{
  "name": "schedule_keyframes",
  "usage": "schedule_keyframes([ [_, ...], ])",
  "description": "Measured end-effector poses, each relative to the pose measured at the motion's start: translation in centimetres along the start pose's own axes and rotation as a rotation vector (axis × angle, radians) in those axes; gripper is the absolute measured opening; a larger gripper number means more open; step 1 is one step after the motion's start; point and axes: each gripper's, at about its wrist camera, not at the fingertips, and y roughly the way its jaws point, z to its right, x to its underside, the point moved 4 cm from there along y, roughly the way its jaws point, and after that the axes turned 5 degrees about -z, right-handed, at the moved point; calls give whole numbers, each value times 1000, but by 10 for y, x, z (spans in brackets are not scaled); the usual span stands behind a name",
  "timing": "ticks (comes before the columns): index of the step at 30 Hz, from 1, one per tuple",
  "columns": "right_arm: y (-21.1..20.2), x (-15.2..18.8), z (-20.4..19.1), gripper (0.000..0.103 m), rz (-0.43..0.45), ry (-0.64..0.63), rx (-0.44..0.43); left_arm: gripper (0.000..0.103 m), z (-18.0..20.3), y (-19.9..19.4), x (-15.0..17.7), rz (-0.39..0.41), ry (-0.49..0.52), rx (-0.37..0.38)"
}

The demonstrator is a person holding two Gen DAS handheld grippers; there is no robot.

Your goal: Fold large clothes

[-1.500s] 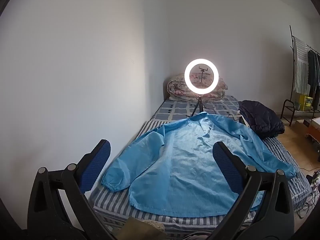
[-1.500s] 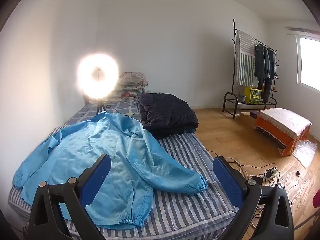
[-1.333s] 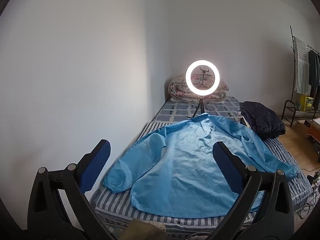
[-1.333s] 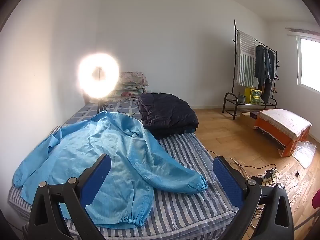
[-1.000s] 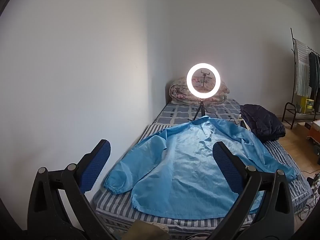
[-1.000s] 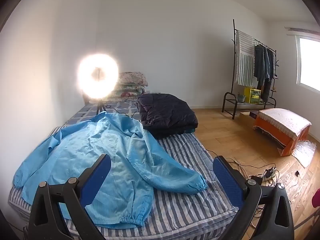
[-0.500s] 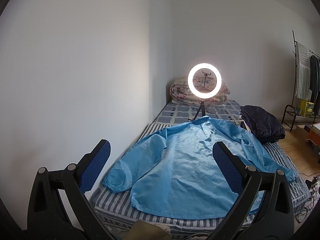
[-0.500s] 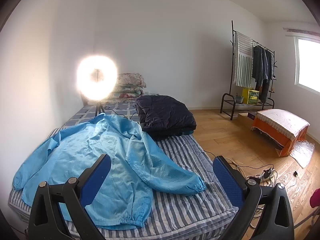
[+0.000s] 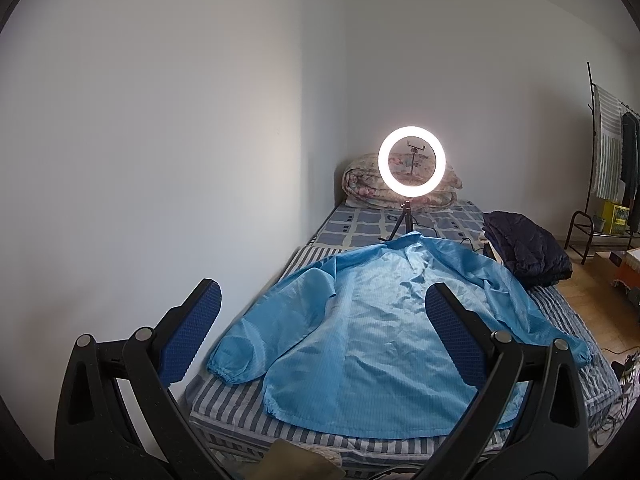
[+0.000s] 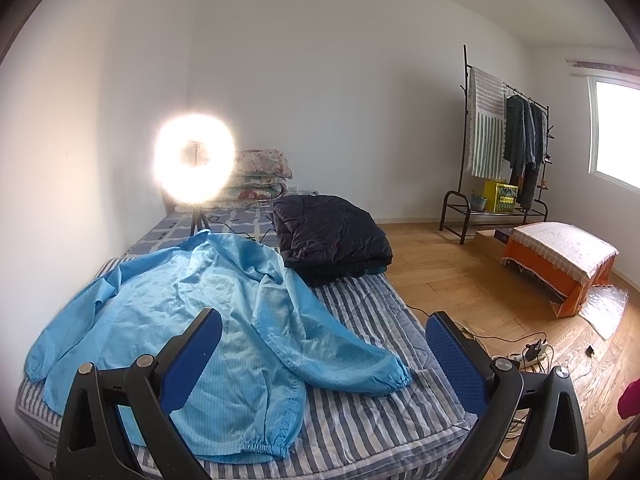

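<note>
I hold both grippers above the foot of the bed (image 10: 360, 432), and both are released with nothing between the pads. The left gripper (image 9: 322, 320) has its jaws spread wide; through the gap I see the blue jacket (image 9: 380, 320) lying face-down and spread flat on the striped mattress, collar toward the ring light (image 9: 411, 167), hem nearest me. The jacket lies beyond and below the fingertips, not touching them. Its left sleeve runs out toward the wall side, cuff near the mattress corner.

The right gripper (image 10: 324, 344) is likewise open. From this view the jacket (image 10: 192, 320) sits mostly behind the left finger (image 10: 192, 360), and the right sleeve, cuff included, extends across the stripes into the space between the jaws. A folded dark quilt (image 10: 332, 236) rests just beyond the jacket's shoulder.
</note>
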Motion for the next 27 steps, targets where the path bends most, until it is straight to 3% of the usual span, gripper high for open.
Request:
schedule_keyframes([
  [27, -2, -5, -12, 103, 15, -15, -4, 103, -4, 3, 2, -3, -9, 1],
])
